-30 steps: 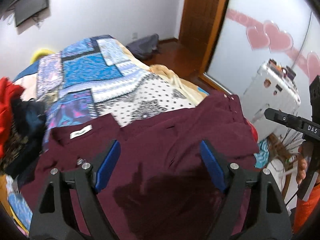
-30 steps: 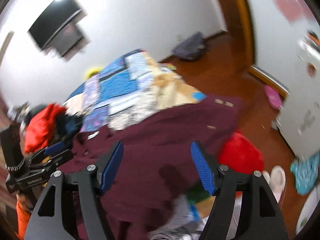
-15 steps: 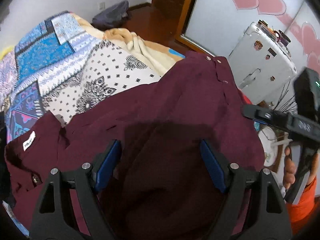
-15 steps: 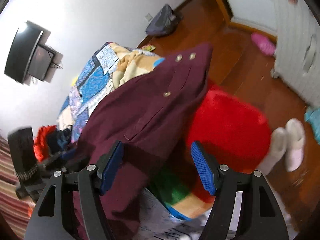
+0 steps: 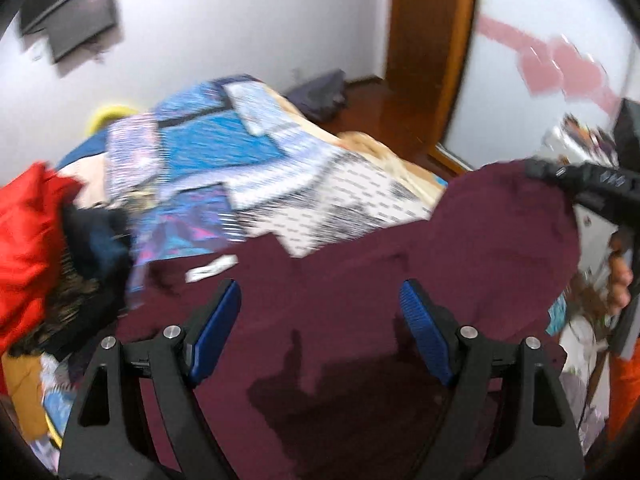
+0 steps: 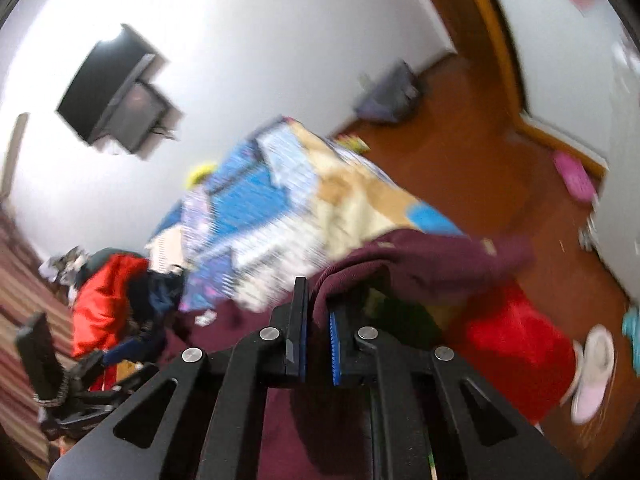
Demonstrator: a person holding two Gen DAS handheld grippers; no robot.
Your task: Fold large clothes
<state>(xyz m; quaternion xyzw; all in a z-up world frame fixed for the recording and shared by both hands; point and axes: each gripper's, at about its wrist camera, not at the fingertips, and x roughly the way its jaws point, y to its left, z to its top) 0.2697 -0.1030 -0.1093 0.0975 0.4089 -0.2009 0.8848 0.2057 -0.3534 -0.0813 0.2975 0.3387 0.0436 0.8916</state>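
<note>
Right gripper (image 6: pixel 318 322) clamped on a raised edge of the maroon shirt (image 5: pixel 360 300), lifting it off the bed (image 5: pixel 256 176). Left gripper (image 5: pixel 320 320) spread wide above the cloth, gripping nothing. Shirt mostly flat on the patterned quilt, label (image 5: pixel 211 268) showing. Judged early: first fold only begun, remaining folds and smoothing left.

One large maroon shirt (image 5: pixel 360 280) lies spread on one bed under one blue patchwork quilt (image 5: pixel 224 152). One white neck label (image 5: pixel 211 270) shows on the shirt. Two black grippers with blue pads are in view: the left gripper (image 5: pixel 320 308) and the right gripper (image 6: pixel 318 334). One bright red garment (image 5: pixel 24 240) sits in the pile, one black wall-mounted screen (image 6: pixel 114 92) hangs, one pink slipper (image 6: pixel 576 174) lies on the floor, and one red mat (image 6: pixel 516 340)
</note>
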